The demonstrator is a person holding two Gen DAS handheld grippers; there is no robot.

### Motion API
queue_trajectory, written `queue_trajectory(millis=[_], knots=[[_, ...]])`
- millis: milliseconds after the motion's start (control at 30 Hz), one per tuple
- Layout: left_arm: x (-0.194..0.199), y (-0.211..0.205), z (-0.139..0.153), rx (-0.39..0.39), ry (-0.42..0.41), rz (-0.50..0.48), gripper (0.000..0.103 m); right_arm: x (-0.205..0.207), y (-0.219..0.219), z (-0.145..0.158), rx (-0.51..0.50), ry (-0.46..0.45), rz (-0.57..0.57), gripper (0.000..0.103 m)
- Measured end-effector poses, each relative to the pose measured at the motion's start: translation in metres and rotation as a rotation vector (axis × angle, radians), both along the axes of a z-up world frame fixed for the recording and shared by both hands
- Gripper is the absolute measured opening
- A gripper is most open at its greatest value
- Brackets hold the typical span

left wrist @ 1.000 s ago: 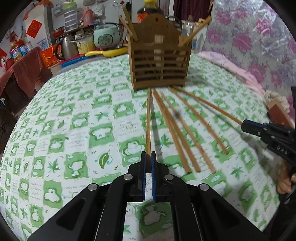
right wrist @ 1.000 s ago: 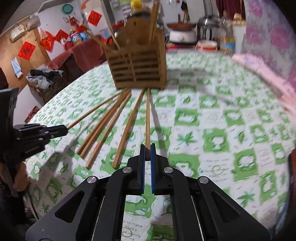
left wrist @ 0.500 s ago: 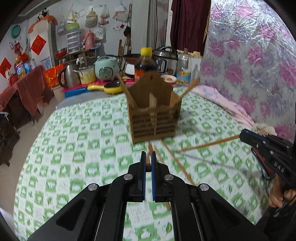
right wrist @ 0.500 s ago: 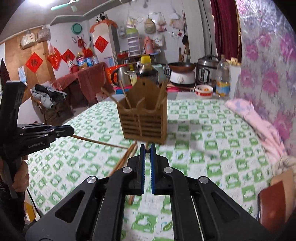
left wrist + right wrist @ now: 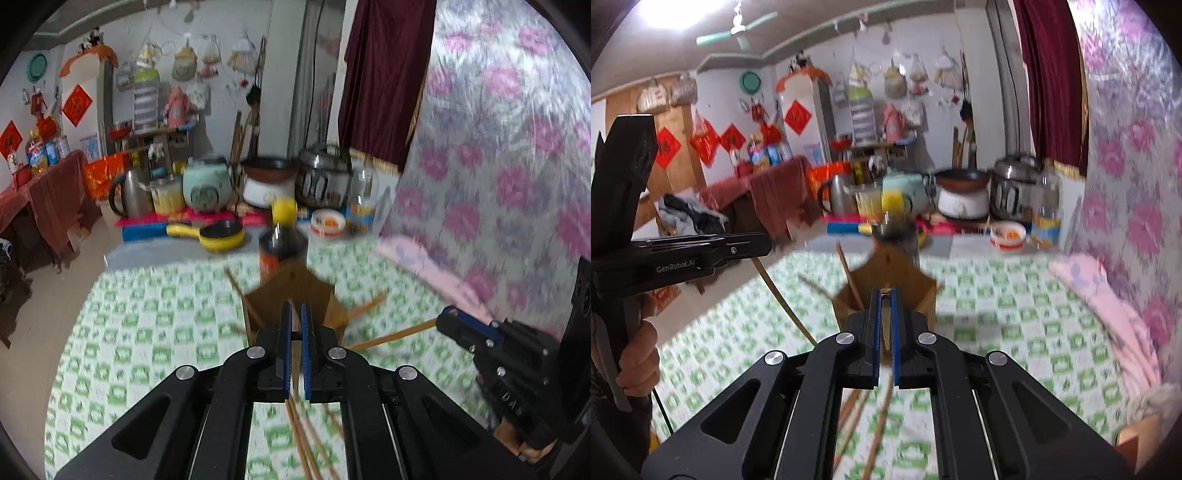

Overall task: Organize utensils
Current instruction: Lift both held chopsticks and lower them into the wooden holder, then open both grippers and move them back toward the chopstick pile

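Wooden holder [image 5: 886,280] sits on the green-checked tabletop [image 5: 997,295] with a few chopsticks [image 5: 849,277] poking out. Both grippers pinch a chopstick each: left gripper [image 5: 295,347], right gripper [image 5: 885,332]. Left one's side reads "GenRobot.AI".

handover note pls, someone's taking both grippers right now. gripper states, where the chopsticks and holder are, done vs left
Left gripper: shut on one chopstick, lifted off the table and hanging down from the fingers.
Right gripper: shut on another chopstick, also raised and pointing toward the wooden holder.
The holder stands on the green checked tablecloth, just ahead of both grippers, with a few chopsticks already leaning in it.
Loose chopsticks lie on the cloth below the grippers.
Left: drop both held sticks into the holder, then collect the loose ones. Frames are blurred, so an exact count isn't possible.
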State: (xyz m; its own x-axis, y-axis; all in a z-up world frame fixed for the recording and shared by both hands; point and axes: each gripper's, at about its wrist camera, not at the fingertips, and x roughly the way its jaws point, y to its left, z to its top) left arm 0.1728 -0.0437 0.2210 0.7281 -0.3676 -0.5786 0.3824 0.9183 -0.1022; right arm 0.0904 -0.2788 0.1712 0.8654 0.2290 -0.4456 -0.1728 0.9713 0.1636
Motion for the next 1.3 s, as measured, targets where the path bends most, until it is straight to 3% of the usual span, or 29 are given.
queue_trajectory(millis=[167, 333, 400, 500, 567, 633, 700, 833, 900, 1000, 1067, 1300], knots=[[0.014, 0.002, 0.034, -0.029, -0.107, 0.067, 0.005, 0.018, 0.005, 0.024, 0.003, -0.066, -0.03, 0.006], [0.045, -0.005, 0.016, -0.037, -0.153, 0.137, 0.005, 0.046, 0.016, 0.006, -0.034, -0.028, -0.06, 0.006], [0.061, -0.007, -0.01, -0.059, -0.114, 0.124, 0.006, 0.06, 0.018, -0.006, -0.043, 0.017, -0.057, 0.006], [0.081, -0.007, -0.049, -0.059, 0.037, 0.115, 0.006, 0.078, 0.018, -0.031, -0.065, 0.112, -0.052, 0.011], [0.081, -0.002, -0.062, -0.054, 0.07, 0.102, 0.016, 0.073, 0.015, -0.033, -0.057, 0.105, -0.054, 0.011], [0.072, 0.004, -0.068, -0.037, 0.049, 0.129, 0.064, 0.061, 0.013, -0.028, -0.051, 0.075, -0.054, 0.012], [0.06, 0.014, -0.069, -0.044, 0.021, 0.161, 0.074, 0.046, 0.014, -0.024, -0.052, 0.049, -0.053, 0.013], [0.044, 0.026, -0.078, -0.054, 0.058, 0.149, 0.078, 0.025, 0.015, -0.022, -0.05, 0.028, -0.043, 0.018], [0.035, 0.032, -0.087, -0.044, 0.07, 0.166, 0.083, 0.014, 0.015, -0.025, -0.04, 0.028, -0.04, 0.025], [0.018, 0.041, -0.106, -0.033, 0.089, 0.192, 0.091, -0.002, 0.012, -0.037, -0.016, 0.037, -0.041, 0.044], [0.007, 0.047, -0.123, -0.026, 0.118, 0.192, 0.093, -0.014, 0.01, -0.053, 0.001, 0.06, -0.041, 0.053], [-0.023, 0.059, -0.209, 0.032, 0.304, 0.181, 0.093, -0.027, 0.002, -0.139, 0.054, 0.231, -0.059, 0.065]])
